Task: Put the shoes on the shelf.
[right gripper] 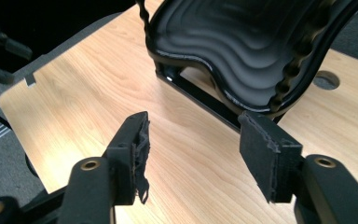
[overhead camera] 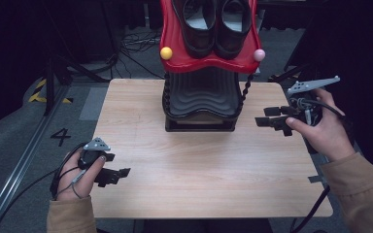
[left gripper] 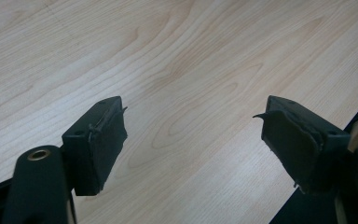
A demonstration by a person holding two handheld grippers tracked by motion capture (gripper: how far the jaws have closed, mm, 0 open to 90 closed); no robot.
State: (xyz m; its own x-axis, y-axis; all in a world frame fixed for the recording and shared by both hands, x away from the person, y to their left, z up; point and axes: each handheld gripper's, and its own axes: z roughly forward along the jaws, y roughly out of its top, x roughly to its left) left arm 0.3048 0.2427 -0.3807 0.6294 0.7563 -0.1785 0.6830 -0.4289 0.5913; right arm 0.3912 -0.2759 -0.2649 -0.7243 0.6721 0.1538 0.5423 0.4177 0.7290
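A two-tier shoe rack stands at the back middle of the wooden table. Its red upper tray carries a pair of black shoes. The black ribbed lower tray is bare, and it also appears in the right gripper view. My left gripper lies low at the table's front left. It is open over bare wood with nothing between its jaws. My right gripper hovers at the table's right side and points left toward the rack. It is open and holds nothing.
A yellow ball and a pink ball cap the red tray's front corners. Twisted black posts join the two tiers. A round hole sits in the tabletop beside the rack. Cables and a floor rail lie to the left.
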